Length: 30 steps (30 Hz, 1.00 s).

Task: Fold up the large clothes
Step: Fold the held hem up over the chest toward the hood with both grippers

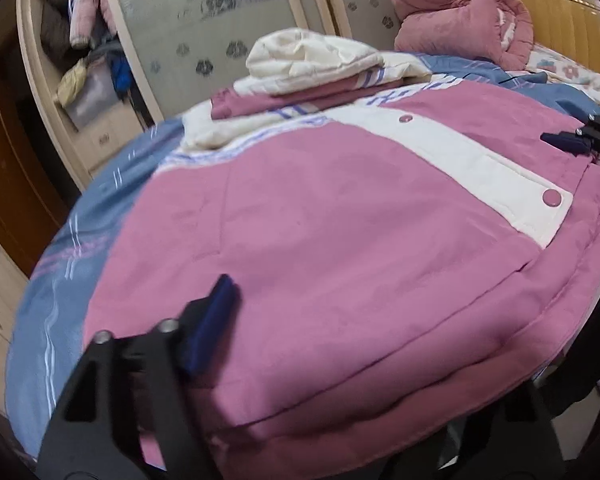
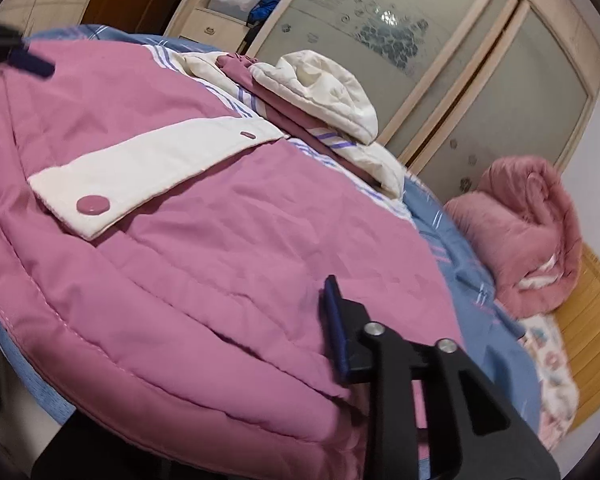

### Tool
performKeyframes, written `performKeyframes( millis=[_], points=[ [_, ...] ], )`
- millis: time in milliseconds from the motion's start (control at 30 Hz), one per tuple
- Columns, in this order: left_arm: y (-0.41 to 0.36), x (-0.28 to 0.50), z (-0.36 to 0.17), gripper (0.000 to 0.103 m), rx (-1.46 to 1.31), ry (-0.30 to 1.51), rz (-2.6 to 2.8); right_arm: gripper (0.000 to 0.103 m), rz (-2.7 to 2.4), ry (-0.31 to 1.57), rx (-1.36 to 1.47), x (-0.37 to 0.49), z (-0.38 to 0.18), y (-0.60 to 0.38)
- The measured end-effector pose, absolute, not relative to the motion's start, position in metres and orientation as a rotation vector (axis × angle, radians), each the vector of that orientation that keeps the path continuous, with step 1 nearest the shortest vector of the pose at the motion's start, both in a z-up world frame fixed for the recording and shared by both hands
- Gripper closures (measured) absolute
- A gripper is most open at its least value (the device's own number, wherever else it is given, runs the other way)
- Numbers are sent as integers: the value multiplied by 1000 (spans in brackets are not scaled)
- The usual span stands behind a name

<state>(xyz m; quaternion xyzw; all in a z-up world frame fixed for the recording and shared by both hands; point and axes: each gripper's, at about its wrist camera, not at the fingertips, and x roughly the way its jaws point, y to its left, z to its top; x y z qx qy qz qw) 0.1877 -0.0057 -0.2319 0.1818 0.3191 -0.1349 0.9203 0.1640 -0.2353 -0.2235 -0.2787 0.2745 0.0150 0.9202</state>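
A bed [image 1: 80, 216] with a blue sheet is being used as the work surface. A pink jacket [image 1: 320, 240] is lying across it, hem nearest, its length running toward twelve o'clock. The hem is being clamped between the left tongs [image 1: 300, 364] at seven o'clock and the right tongs [image 2: 260, 364] at five o'clock.

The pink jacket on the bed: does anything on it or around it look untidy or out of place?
The pink jacket lies flat and fairly smooth on the blue bedsheet, white placket snapped shut. Only its white hood is bunched over the collar. Behind, a second pink coat sits in a crumpled heap.
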Motion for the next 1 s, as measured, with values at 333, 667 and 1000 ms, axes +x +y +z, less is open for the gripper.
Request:
performKeyframes(
  millis=[333, 667, 1000],
  points=[
    [-7, 193, -223, 74, 323, 694, -253, 93, 65, 545, -452, 165, -207, -241],
    [1, 187, -173, 86, 293, 589, -239, 95, 45, 391, -415, 160, -158, -243],
    [-1, 209, -113, 86, 331, 417, -196, 96, 24, 254, -442, 184, -105, -242]
  ],
)
